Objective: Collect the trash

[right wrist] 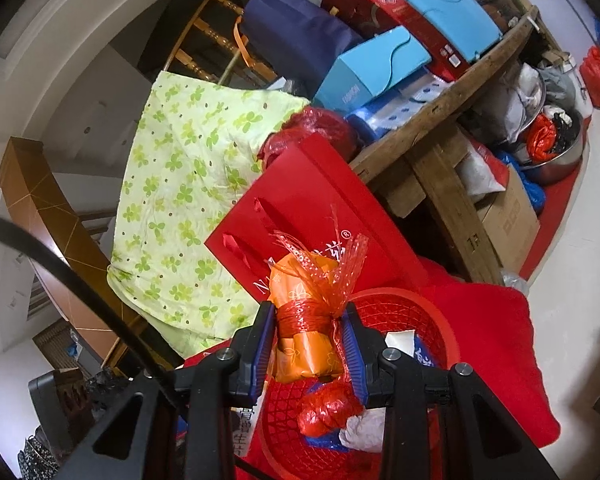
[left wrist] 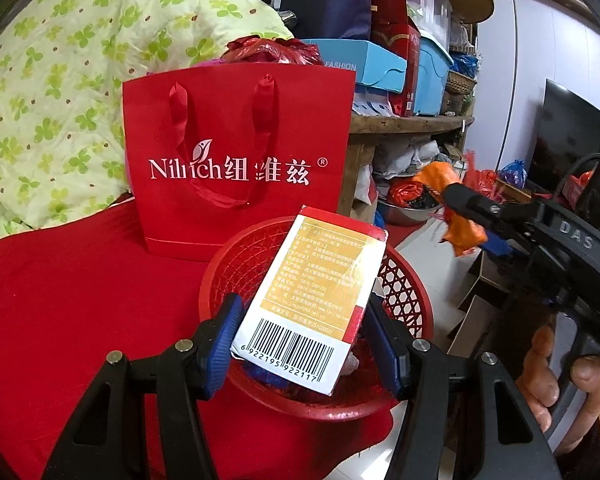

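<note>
a white-and-gold carton (left wrist: 312, 300) with a barcode sits clamped in the left gripper (left wrist: 300, 340), right over the red mesh basket (left wrist: 404, 280) — the right gripper (right wrist: 310, 344) is clamped on an orange wrapper bundle (right wrist: 304, 320) above that basket. behind stands a red paper bag (left wrist: 236, 152) on red cloth (left wrist: 80, 300).

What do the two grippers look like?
Both grippers, left and right, have black angular frames with silver bolts and ribbed blue pads. The right one's body reads "DAS", and a black cable trails from it.
</note>
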Action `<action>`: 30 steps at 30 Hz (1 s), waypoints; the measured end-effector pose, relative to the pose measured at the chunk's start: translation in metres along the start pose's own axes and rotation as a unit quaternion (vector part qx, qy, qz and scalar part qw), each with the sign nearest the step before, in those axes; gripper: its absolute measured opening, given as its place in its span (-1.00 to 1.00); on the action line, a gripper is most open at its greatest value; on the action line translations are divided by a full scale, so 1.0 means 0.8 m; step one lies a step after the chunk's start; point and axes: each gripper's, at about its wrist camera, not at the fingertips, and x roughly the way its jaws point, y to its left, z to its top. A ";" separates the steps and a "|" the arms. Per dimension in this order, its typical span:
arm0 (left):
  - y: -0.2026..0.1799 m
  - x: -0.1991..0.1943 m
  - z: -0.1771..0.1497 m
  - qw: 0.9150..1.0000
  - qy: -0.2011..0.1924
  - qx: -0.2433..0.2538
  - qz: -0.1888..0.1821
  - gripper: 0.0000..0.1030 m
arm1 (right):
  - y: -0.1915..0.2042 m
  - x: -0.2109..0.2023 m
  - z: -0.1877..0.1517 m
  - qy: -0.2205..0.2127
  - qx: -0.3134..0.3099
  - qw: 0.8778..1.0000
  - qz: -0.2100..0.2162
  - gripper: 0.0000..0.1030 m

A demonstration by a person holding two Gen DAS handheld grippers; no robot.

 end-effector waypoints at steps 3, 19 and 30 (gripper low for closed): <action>0.008 0.012 0.002 1.000 -0.004 -0.006 -0.015 0.21 | -0.009 0.023 -0.002 0.013 0.016 1.000 0.004 -0.29; 0.079 -0.029 -0.032 0.999 -0.009 -0.049 -0.014 0.44 | -0.007 0.012 -0.035 0.024 0.025 0.999 -0.012 0.57; 0.105 -0.151 -0.046 0.993 -0.090 -0.017 0.080 0.80 | 0.117 -0.061 -0.044 -0.046 -0.104 0.993 -0.019 0.57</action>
